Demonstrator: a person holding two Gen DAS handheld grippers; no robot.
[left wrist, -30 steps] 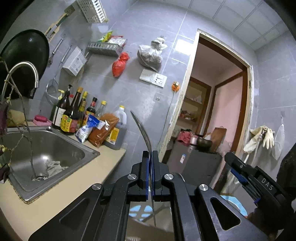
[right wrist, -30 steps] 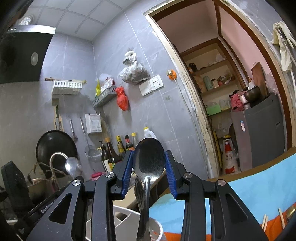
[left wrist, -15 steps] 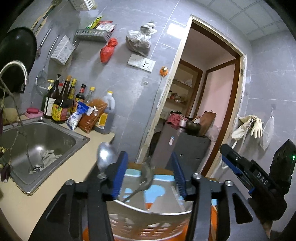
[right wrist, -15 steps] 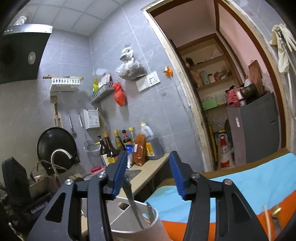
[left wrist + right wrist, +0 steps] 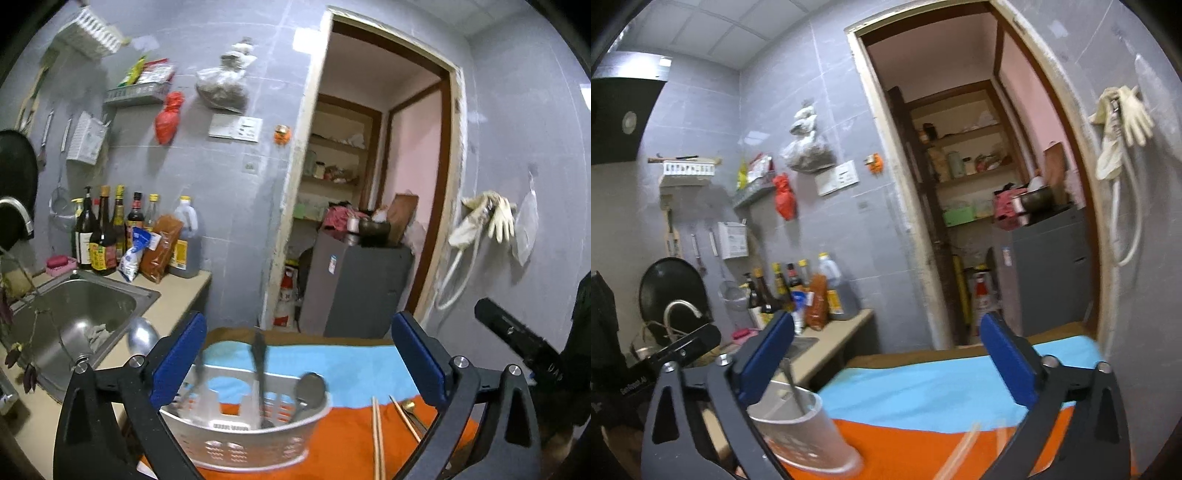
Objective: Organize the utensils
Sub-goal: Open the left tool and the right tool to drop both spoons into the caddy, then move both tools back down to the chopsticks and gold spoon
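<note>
Spoons stand in the white perforated utensil basket (image 5: 255,439), which sits at the near left corner of a surface covered by an orange and blue cloth (image 5: 351,376). One spoon (image 5: 309,389) leans bowl-up against the basket's right wall, a darker handle (image 5: 260,365) rises near its middle, and a blurred utensil (image 5: 197,373) slants at its left end. In the right wrist view the same basket (image 5: 801,428) shows low on the left with a single thin handle (image 5: 792,384) sticking out of it.

To the right of the basket, wooden chopsticks (image 5: 377,435) lie on the orange part of the cloth, with a brass-tipped utensil (image 5: 408,406) just beside them.

Left gripper (image 5: 295,363) has just been opening and now stands spread wide above the basket, its blue pads (image 5: 177,362) clear of everything. Right gripper (image 5: 886,360) has likewise just been opening; it is spread wide with nothing between its pads (image 5: 1008,363).

Left of the surface runs a beige counter with a steel sink (image 5: 74,310) and a cluster of sauce bottles (image 5: 110,236). Behind is a grey tiled wall and an open doorway (image 5: 373,184).
</note>
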